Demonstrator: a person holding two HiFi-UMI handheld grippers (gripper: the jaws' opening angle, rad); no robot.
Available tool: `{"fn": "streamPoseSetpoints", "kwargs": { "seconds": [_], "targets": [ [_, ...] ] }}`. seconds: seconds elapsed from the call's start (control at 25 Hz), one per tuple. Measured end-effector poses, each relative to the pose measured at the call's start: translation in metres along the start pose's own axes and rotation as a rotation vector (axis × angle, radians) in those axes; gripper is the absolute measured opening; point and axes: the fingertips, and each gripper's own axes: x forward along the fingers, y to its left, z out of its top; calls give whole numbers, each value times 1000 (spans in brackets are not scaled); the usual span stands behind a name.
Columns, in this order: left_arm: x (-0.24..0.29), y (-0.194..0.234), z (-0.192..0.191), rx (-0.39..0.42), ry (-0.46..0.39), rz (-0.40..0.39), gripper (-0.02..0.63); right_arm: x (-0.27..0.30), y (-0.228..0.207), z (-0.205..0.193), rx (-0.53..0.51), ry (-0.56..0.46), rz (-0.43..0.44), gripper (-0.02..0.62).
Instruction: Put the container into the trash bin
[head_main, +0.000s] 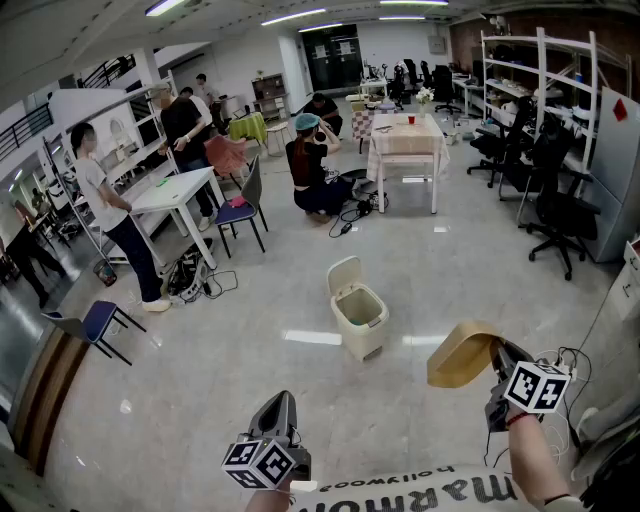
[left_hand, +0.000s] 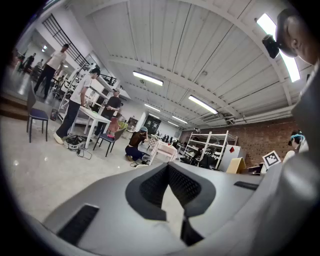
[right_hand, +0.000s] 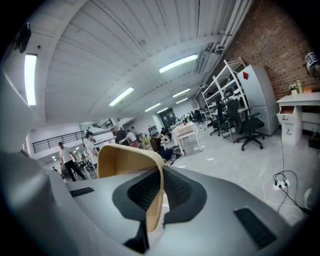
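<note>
Low at the left of the head view, the left gripper (head_main: 283, 400) hangs over bare floor with its jaws drawn together and nothing between them. It has no part in the carrying, so it looks parked out of the way, pointing up and forward into the room, as its own view of ceiling and distant shelving suggests.

In the middle of the floor stands the trash bin (head_main: 362, 340), small and cream-coloured. Its lid (head_main: 345, 272) is tipped back, so the mouth faces up and is ready to take a drop from above. It is well apart from both grippers, with open floor around it.

To the right, the container (head_main: 462, 355), a tan, curved, thin-walled piece, is held up in the air by the right gripper (head_main: 497, 352). In the right gripper view the two jaws pinch one wall of the container (right_hand: 127, 160) near its edge, one pad inside and one outside. That leaves the body sticking out to the gripper's left, toward the bin. Holding it by the rim this way should let it fall cleanly once the jaws part. My judgement is that the carry is under way and the container has yet to reach a spot above the bin
</note>
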Motion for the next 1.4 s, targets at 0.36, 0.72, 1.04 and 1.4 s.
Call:
{"fn": "streamPoseSetpoints", "kwargs": {
  "seconds": [0.36,0.72,1.04,1.4],
  "targets": [
    [1,3,-5,-7,2,5,-8,3,-4,-4,24,3,6,15],
    [-12,24,-9,-18,25,19,-8,20,30,-32,12,72,55,15],
    [-28,63,-12,-22,62,34,-8,35,68,-72,-6,133,57,15],
    [-29,96,-33,-41,142,55,-8,42,87,-123,-29,231,27,15]
  ]
}}
